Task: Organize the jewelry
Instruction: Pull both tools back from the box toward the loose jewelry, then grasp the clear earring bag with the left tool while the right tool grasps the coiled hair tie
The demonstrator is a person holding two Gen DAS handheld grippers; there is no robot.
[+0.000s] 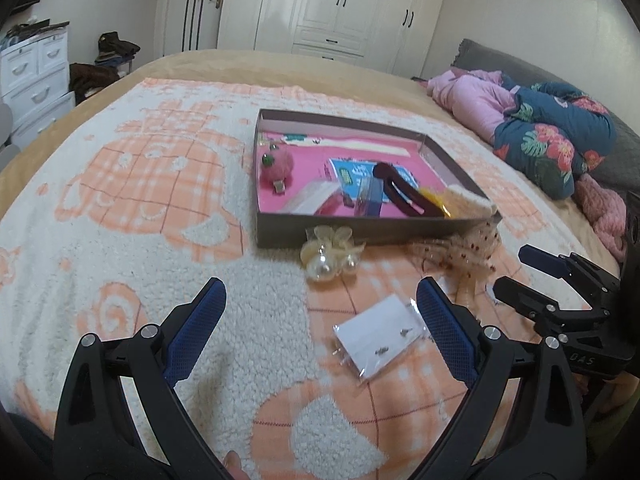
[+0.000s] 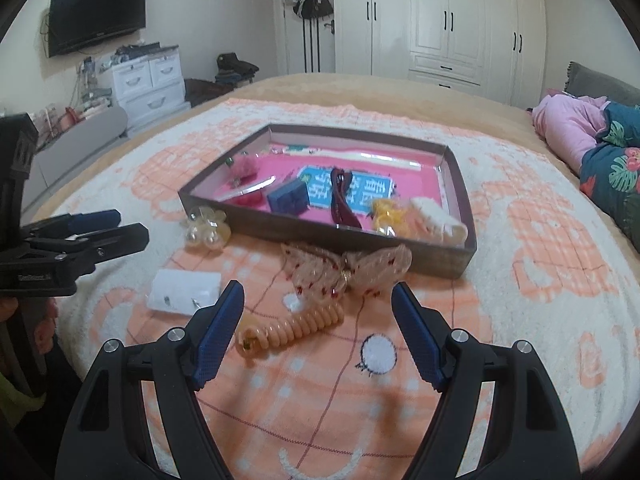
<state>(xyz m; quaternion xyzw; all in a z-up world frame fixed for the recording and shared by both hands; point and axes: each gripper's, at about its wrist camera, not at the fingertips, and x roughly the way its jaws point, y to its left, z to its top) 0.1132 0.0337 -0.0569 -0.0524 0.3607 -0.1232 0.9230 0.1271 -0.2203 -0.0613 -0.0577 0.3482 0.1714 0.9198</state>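
A shallow brown box [image 1: 320, 236] [image 2: 400, 254] with a pink floor lies on the bed and holds several hair clips and trinkets. In front of it lie pearl earrings in a clear bag [image 1: 330, 258] [image 2: 206, 228], a white card of stud earrings [image 1: 380, 336] [image 2: 184, 290], a mesh bow [image 1: 460, 252] [image 2: 348, 268] and a peach coil hair tie [image 2: 292, 328]. My left gripper [image 1: 320, 292] [image 2: 116, 222] is open and empty, the card between its fingers. My right gripper [image 2: 318, 296] [image 1: 516, 276] is open and empty above the coil tie.
A white and orange fleece blanket [image 1: 120, 200] [image 2: 520, 240] covers the bed. Folded pink and floral bedding [image 1: 540, 132] [image 2: 592, 140] lies at the right. White wardrobes [image 2: 440, 20] and a drawer unit [image 2: 148, 80] stand beyond the bed.
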